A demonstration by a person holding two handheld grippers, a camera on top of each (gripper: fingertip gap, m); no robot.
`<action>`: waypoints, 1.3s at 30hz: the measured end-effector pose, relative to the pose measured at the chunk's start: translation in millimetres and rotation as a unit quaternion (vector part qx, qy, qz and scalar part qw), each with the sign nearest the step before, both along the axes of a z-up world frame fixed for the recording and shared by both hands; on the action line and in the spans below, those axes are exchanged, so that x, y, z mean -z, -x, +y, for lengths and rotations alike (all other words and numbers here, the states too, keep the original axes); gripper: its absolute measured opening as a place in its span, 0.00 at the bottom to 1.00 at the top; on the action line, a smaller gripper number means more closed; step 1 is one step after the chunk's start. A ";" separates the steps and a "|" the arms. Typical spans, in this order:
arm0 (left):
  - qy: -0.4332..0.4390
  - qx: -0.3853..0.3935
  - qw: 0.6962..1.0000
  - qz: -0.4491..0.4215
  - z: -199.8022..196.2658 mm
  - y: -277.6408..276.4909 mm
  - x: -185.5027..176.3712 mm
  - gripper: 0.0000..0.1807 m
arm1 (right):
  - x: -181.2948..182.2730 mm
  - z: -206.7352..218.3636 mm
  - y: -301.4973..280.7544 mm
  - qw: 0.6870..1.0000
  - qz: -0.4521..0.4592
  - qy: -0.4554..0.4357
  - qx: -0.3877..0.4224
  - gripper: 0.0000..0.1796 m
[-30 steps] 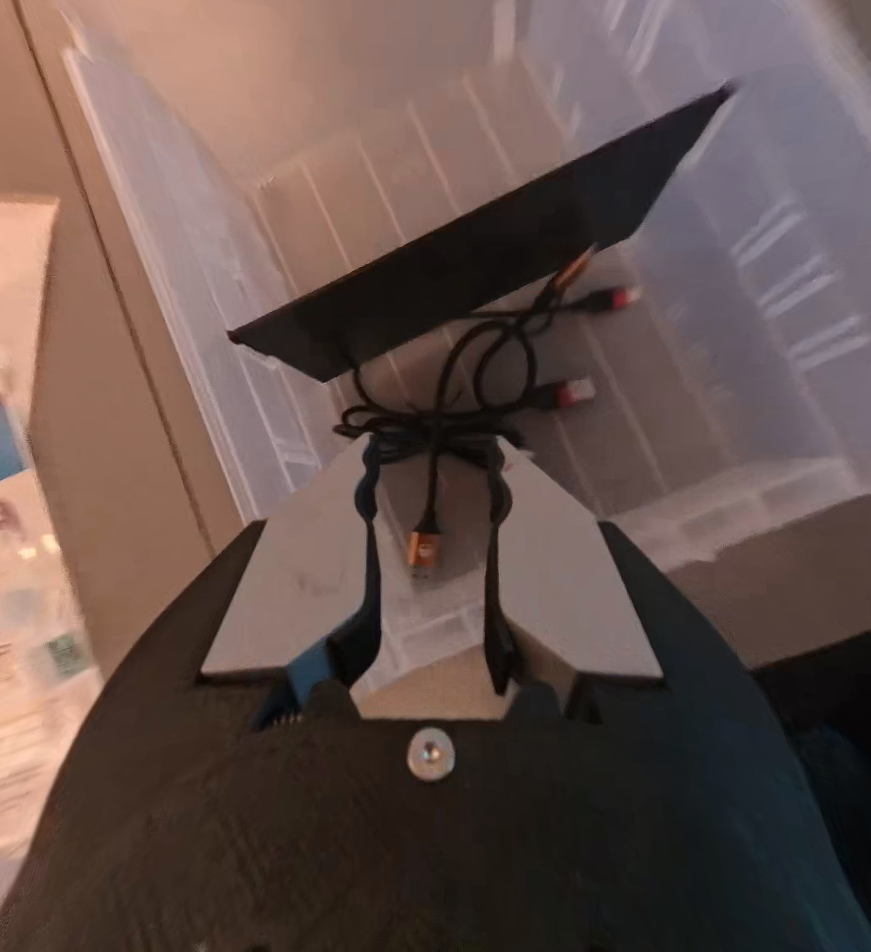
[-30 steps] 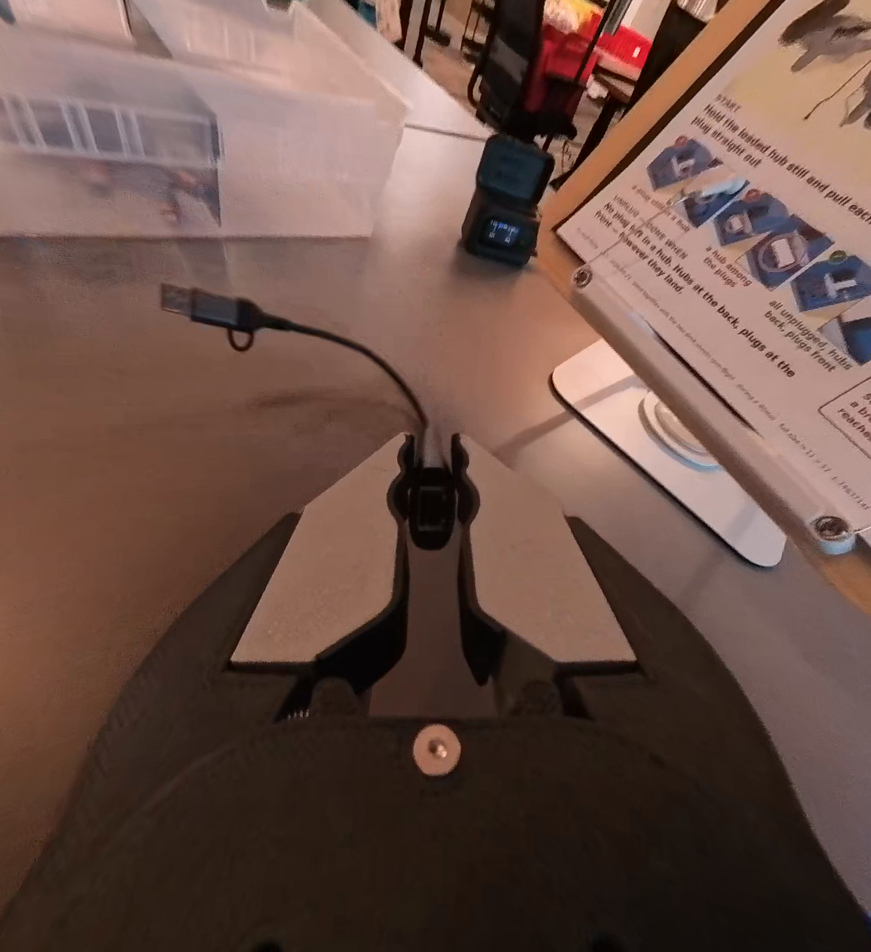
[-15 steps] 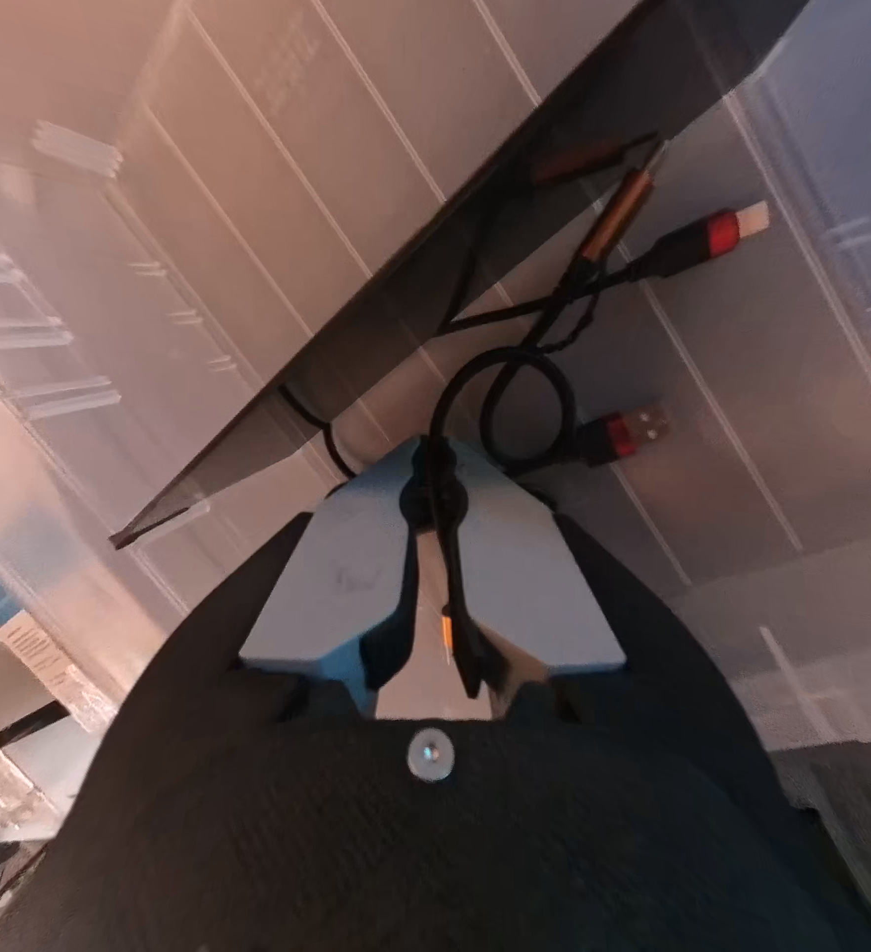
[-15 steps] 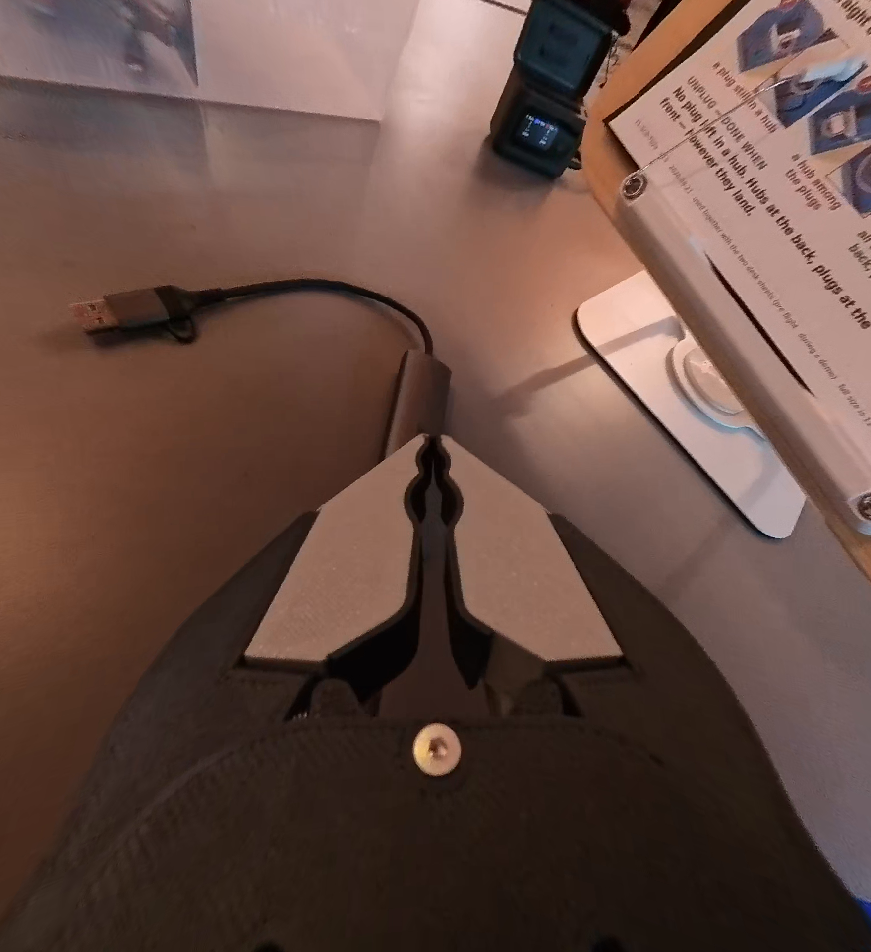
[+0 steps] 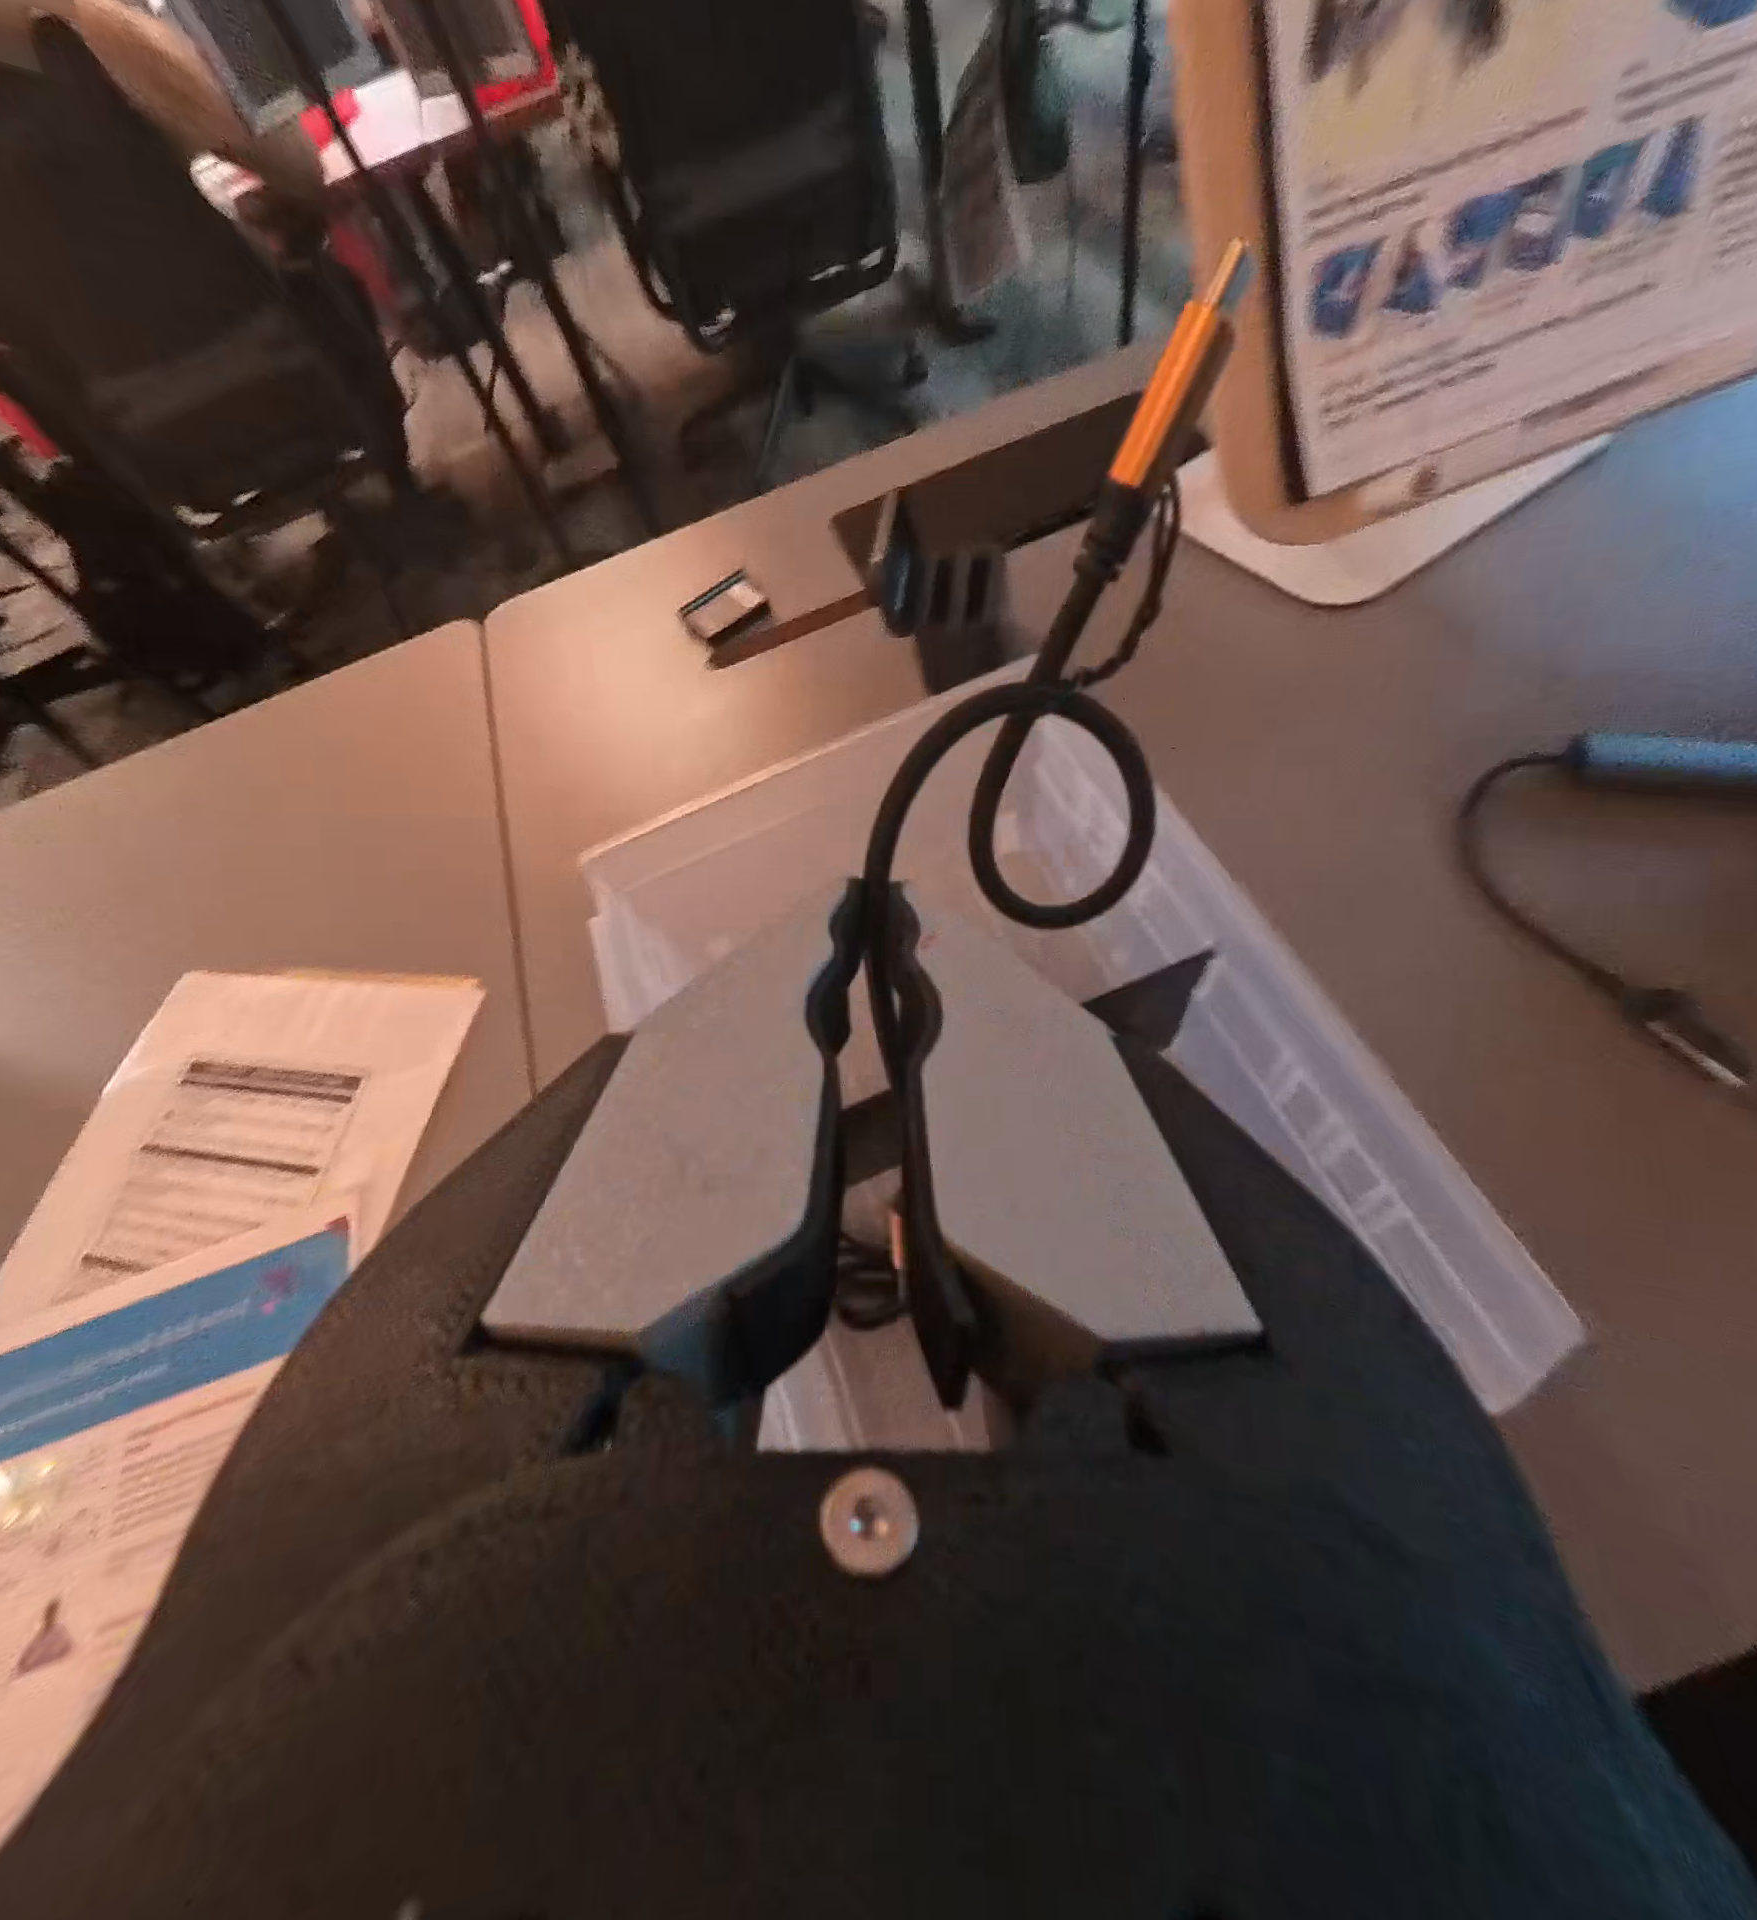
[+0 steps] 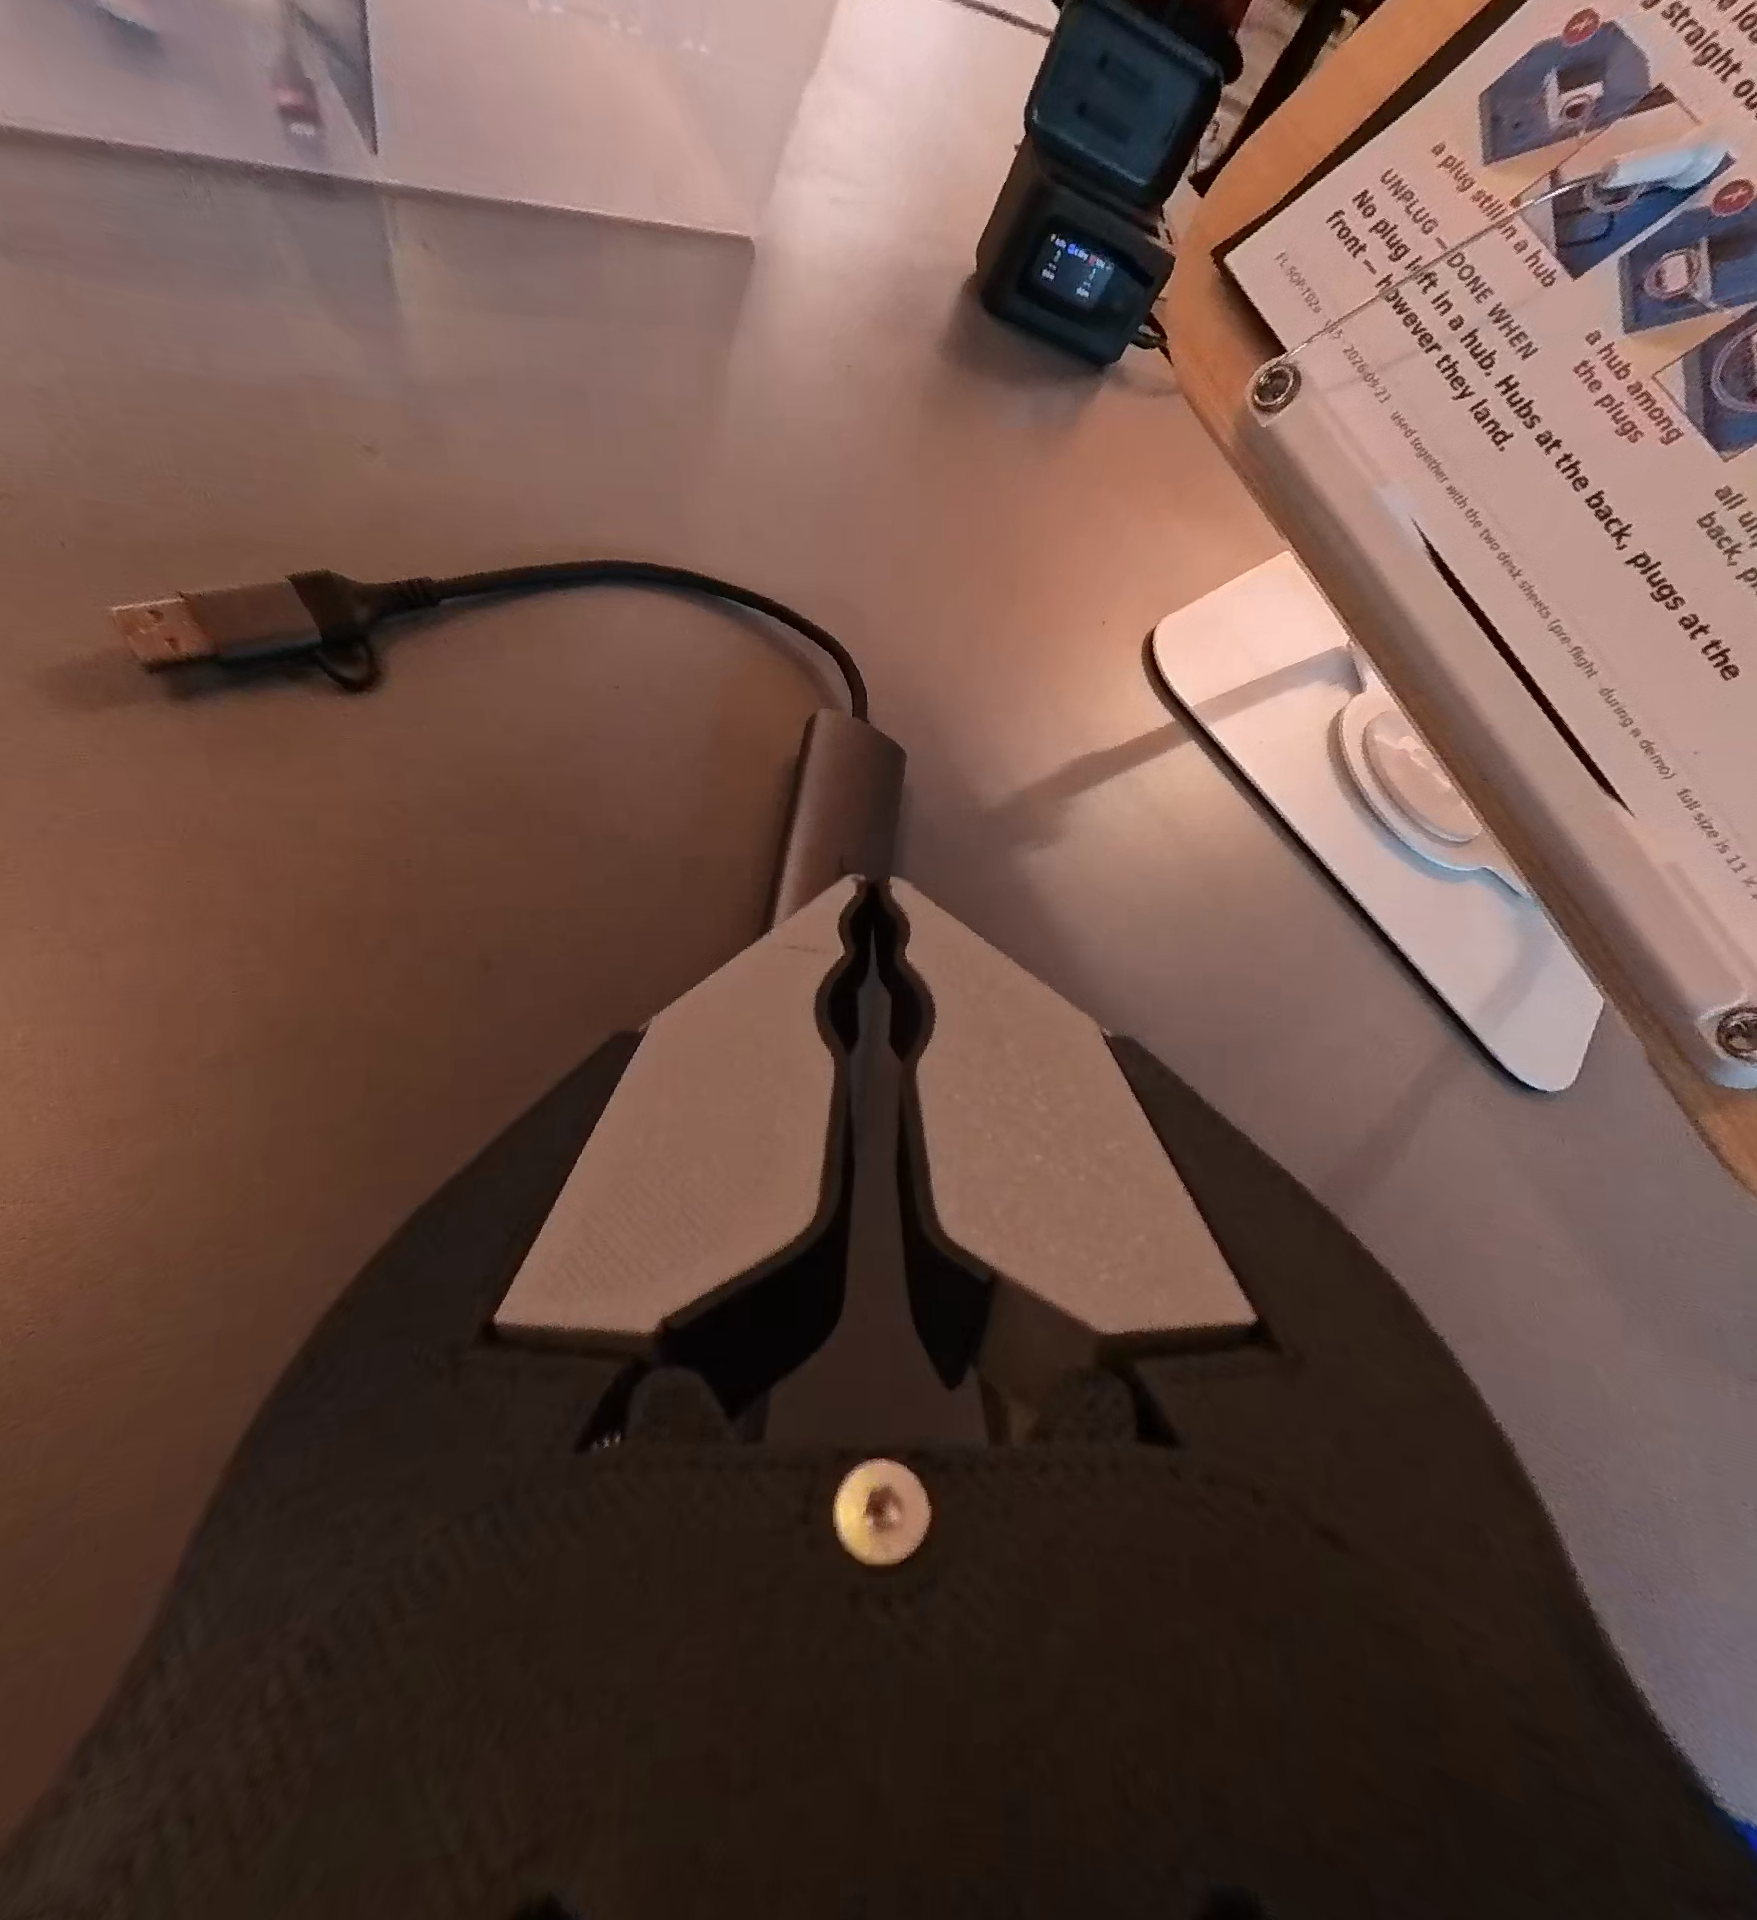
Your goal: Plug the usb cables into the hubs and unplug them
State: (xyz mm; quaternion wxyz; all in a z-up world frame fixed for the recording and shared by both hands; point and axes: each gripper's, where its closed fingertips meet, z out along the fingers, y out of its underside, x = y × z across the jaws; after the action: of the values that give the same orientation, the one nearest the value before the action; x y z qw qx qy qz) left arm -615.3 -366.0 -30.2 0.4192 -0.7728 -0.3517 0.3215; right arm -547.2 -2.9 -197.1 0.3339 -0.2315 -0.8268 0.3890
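Change, left view: half a second ago the left tongs (image 5: 874, 914) were down inside the clear plastic bin (image 5: 1300, 1049); now they are lifted above it, looking across the grey worktop (image 5: 261, 831) toward chairs and a propped instruction board (image 5: 1539, 239).
Change, right view: little; the right tongs (image 6: 872, 902) sit at the same hub end, slightly closer.
Left tongs: closed down to a thin slit on the black USB cable with an orange-sleeved plug (image 5: 1061, 790).
Cable position: it rises from the tips, curls in one loop just beyond them, then points up and away; the orange plug (image 5: 1170, 395) is in the air, well past the tips.
Right tongs: fingers nearly together, tips over the near end of the slim grey metal USB hub (image 6: 843, 810); whether they actually grip it cannot be told.
Hub position: lying on the worktop, its body running straight out from the tips; its short black lead (image 6: 645, 587) arcs left to a grey plug (image 6: 214, 629) lying flat, well left of the tongs.
Nearby: small black device with a lit screen (image 6: 1092, 218), by the board's white base (image 6: 1373, 831).
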 end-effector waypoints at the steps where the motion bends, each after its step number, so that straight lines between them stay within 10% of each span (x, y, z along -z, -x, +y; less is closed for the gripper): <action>1: 0.003 0.012 1.000 0.000 6.9 -5.5 1.4 0.00 | -3.5 -2.3 -1.0 1.000 0.003 0.013 -0.006 0.00; 11: -0.065 0.143 0.983 0.091 135.7 -76.4 -9.3 0.00 | -59.3 -55.2 -51.9 0.954 -0.011 0.232 -0.191 0.00; 19: -0.061 0.264 0.962 0.046 265.2 -112.9 60.7 0.00 | -105.4 -53.4 -71.3 0.892 0.000 0.379 -0.249 0.09; 28: -0.062 0.310 0.949 0.024 331.0 -96.2 113.6 0.00 | -100.6 -31.6 -44.7 0.911 0.015 0.372 -0.180 0.03; 39: 0.002 0.215 0.975 0.054 312.1 -54.7 148.1 0.19 | -133.3 69.6 -5.8 0.908 0.189 0.366 0.075 0.02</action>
State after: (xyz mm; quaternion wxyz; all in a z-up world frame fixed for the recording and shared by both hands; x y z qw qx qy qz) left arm -560.6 -53.8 -178.3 0.4954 -0.8127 -0.1536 0.2656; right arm -541.4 66.7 -63.8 0.4042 -0.3207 -0.5280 0.6745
